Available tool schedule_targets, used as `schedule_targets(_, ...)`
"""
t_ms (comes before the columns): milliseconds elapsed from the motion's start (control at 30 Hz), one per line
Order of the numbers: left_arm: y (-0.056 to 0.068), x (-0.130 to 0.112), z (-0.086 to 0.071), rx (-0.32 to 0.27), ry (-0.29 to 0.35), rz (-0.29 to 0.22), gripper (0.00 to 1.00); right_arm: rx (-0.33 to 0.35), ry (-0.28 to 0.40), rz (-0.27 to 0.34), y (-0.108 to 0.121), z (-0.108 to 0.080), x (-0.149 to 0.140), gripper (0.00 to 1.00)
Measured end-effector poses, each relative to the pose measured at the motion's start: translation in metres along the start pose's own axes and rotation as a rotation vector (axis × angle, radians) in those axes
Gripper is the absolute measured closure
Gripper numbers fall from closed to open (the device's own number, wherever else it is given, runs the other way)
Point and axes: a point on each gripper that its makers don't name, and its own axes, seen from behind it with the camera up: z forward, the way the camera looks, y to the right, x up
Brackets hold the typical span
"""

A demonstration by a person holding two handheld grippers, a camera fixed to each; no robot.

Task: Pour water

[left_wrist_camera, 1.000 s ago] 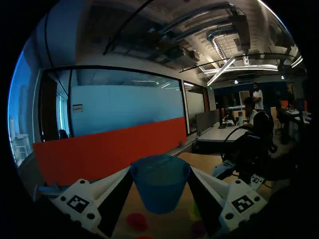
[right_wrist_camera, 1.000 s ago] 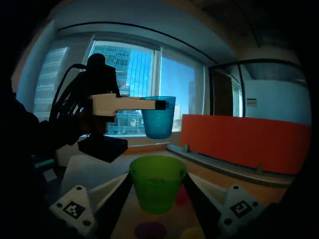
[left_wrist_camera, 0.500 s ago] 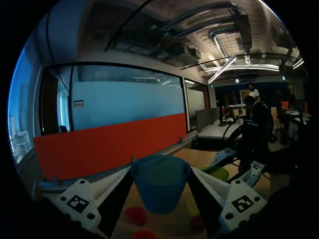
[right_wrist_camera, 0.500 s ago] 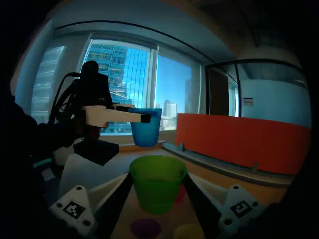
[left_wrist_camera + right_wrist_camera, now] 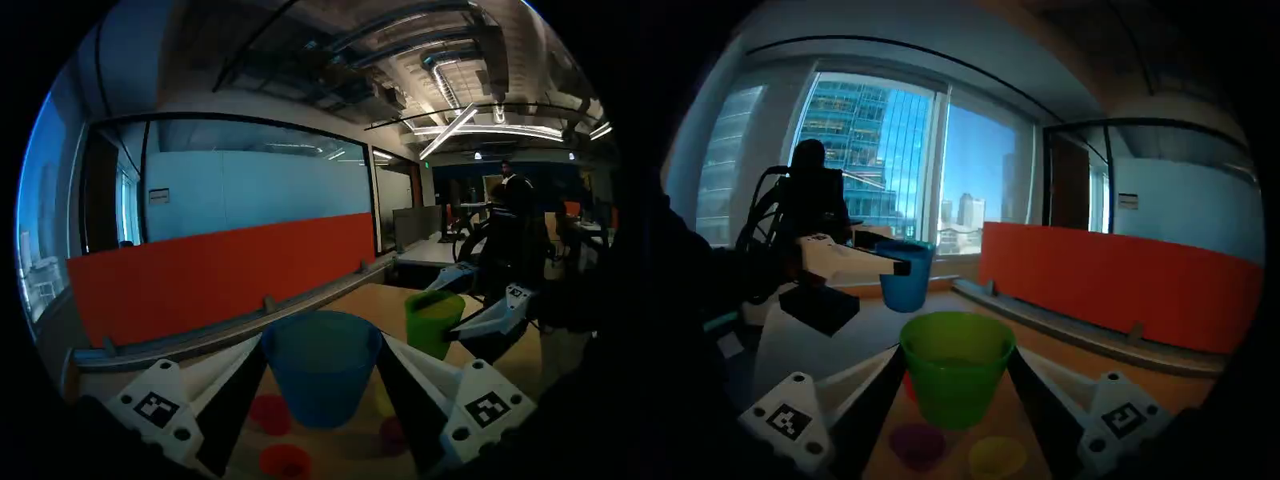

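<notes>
Blue cup [image 5: 322,370] sits upright between the two white fingers [image 5: 186,398] of the left claw [image 5: 322,352], which presses on it from both sides just under the rim. Below it, on the wooden surface [image 5: 368,304], lie small coloured discs [image 5: 272,412], red ones nearest the cup's base. A little farther off and to the right in the left gripper view, the green cup [image 5: 432,322] stands upright, pinched by the right claw [image 5: 957,356], with a dark hand and cables behind it.

From the right gripper view the green cup is close up, gripped at its sides by that claw's own fingers [image 5: 1112,420], and a purple disc [image 5: 916,444] and a yellow disc [image 5: 996,456] lie on the surface beneath it. Beyond it and to the left, the blue cup hangs upright at the tip of the left claw, near the green cup but apart from it. Whether either cup holds water cannot be told.

Farther back, an orange partition [image 5: 216,276] runs along the far edge of the surface, with a grey rail [image 5: 264,316] at its foot. Behind it is a glass wall [image 5: 256,192]. In the right gripper view a tall window [image 5: 872,176] looks out on towers and blue sky. Farthest off, the left gripper view shows office desks and long ceiling lights [image 5: 452,132].
</notes>
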Motion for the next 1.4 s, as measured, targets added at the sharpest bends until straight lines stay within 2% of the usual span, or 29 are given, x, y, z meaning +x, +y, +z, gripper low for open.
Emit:
schedule_targets(200,0.002,-0.012,-0.004,-0.003,-0.014,0.006,0.12,-0.019,-0.002,0.01,0.009,-0.011,0.001,0.1)
schedule_targets(700,0.018,-0.035,-0.009,-0.019,-0.043,0.009,0.11,-0.061,-0.004,0.021,0.026,-0.034,-0.002,0.1)
schedule_targets(1000,0.023,-0.051,-0.01,-0.024,-0.073,0.006,0.11,-0.06,-0.013,0.024,0.028,-0.038,-0.006,0.1)
schedule_targets(1400,0.033,-0.072,-0.012,-0.059,-0.127,0.007,0.11,-0.054,-0.055,0.013,0.027,-0.043,-0.019,0.1)
